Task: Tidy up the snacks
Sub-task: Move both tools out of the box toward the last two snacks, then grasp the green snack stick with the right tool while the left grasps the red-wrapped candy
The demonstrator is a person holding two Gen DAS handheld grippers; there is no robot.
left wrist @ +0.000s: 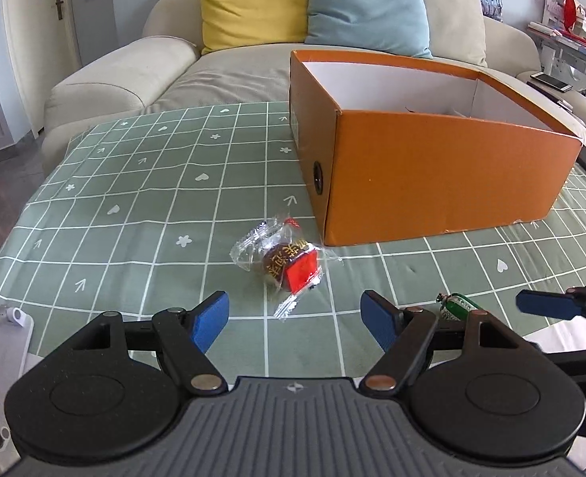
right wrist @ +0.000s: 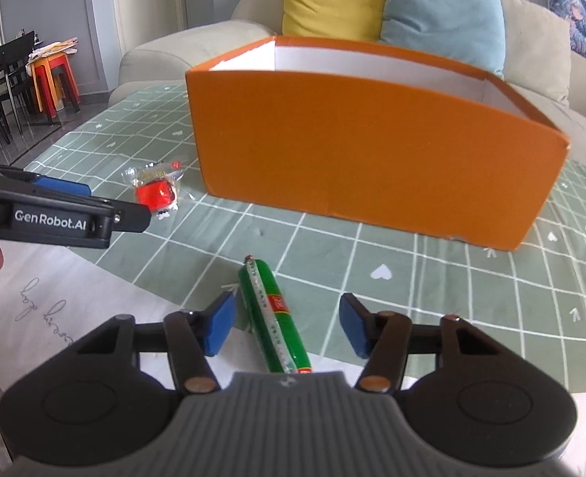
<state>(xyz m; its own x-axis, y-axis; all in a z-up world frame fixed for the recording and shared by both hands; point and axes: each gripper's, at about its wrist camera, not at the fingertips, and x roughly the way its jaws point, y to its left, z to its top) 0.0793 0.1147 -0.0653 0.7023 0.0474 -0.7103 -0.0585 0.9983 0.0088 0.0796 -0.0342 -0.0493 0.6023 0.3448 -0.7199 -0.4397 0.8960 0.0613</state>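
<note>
Right wrist view, green sausage (right wrist: 273,318) end hidden under right tongs (right wrist: 287,324)

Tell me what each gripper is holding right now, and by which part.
Nothing is held. The left gripper is open short of the wrapped snack; the right gripper is open around the green sausage, not touching.

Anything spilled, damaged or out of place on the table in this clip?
Nothing spilled or damaged. Two snacks lie outside the orange box: a clear-wrapped snack with a red label near its corner, and a green sausage stick between the open right claw fingers.
</note>
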